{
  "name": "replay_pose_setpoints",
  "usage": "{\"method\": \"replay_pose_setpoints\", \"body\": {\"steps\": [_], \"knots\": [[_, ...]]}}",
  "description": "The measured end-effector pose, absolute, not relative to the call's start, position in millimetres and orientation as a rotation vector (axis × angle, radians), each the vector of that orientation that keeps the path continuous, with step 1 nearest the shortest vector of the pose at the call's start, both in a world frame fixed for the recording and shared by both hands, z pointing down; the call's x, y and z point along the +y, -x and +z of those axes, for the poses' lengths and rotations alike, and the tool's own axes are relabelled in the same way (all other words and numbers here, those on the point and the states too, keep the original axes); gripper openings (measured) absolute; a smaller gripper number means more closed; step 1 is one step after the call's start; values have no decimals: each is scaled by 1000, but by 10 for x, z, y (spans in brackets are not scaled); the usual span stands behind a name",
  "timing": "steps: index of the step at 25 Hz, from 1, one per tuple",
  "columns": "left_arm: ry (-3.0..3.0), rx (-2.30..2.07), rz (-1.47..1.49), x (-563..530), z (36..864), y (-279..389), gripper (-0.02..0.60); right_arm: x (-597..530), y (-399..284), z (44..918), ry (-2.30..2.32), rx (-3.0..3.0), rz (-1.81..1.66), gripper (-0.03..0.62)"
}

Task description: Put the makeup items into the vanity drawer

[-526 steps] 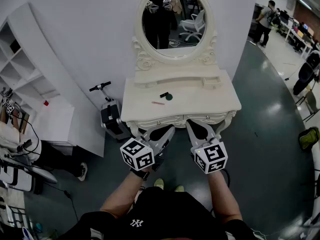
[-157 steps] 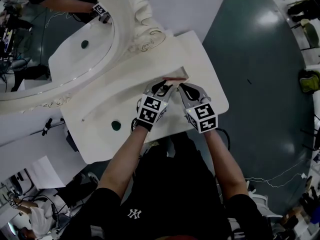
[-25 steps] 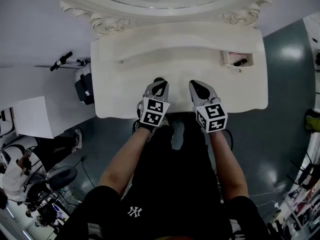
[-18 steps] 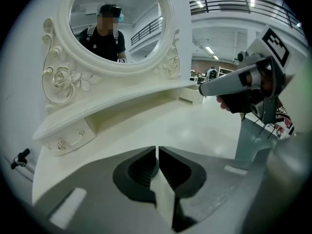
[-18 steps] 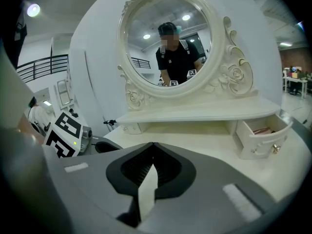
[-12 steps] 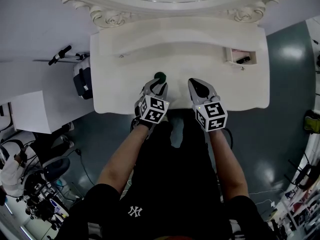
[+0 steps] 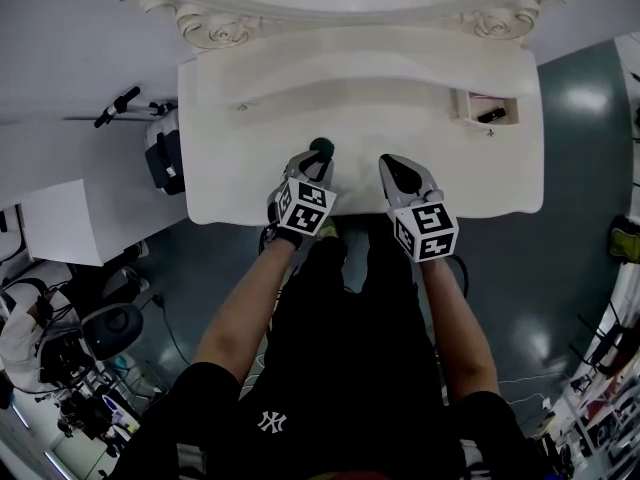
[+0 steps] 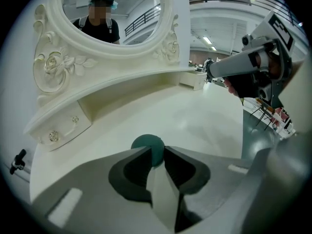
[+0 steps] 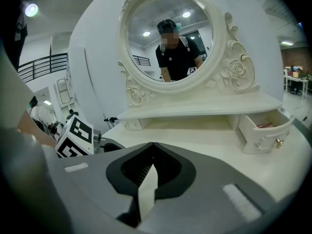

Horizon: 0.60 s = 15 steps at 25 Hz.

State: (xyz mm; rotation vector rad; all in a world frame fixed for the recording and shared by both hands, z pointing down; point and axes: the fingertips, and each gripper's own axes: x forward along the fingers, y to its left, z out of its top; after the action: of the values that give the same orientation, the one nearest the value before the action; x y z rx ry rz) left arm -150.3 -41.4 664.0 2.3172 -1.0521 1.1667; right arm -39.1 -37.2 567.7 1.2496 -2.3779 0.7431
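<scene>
A round dark-green makeup compact (image 7: 321,148) is pinched at the tips of my left gripper (image 7: 316,160), just above the front middle of the white vanity top (image 7: 250,168). In the left gripper view the compact (image 8: 145,143) sticks up between the jaws of the left gripper (image 8: 156,152). My right gripper (image 7: 389,165) hovers beside it to the right, shut with nothing in it; its jaws meet in the right gripper (image 9: 152,149). The small right drawer (image 7: 486,109) stands open, with a pink item and a black item inside. It also shows as the open drawer (image 9: 265,125).
An oval mirror in an ornate frame (image 9: 165,43) rises at the back, above a curved shelf (image 7: 350,63). A closed left drawer (image 8: 62,128) sits under that shelf. A scooter (image 7: 165,153) and a white cabinet (image 7: 60,233) stand left of the vanity.
The green compact, hidden under the left gripper a second ago, now shows at its jaw tips, and that gripper has tilted slightly. The right gripper has barely moved.
</scene>
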Motion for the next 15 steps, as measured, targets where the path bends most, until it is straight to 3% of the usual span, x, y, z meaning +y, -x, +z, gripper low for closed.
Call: {"method": "replay_pose_setpoints", "body": {"steps": [5, 15], "knots": [[-2310, -1080, 1153, -454, 6619, 1553, 31, -403, 390, 5676, -1252, -2377, 742, 26], [-2315, -1110, 968, -519, 6241, 1438, 26, -457, 374, 5596, -1270, -2390, 728, 26]]}}
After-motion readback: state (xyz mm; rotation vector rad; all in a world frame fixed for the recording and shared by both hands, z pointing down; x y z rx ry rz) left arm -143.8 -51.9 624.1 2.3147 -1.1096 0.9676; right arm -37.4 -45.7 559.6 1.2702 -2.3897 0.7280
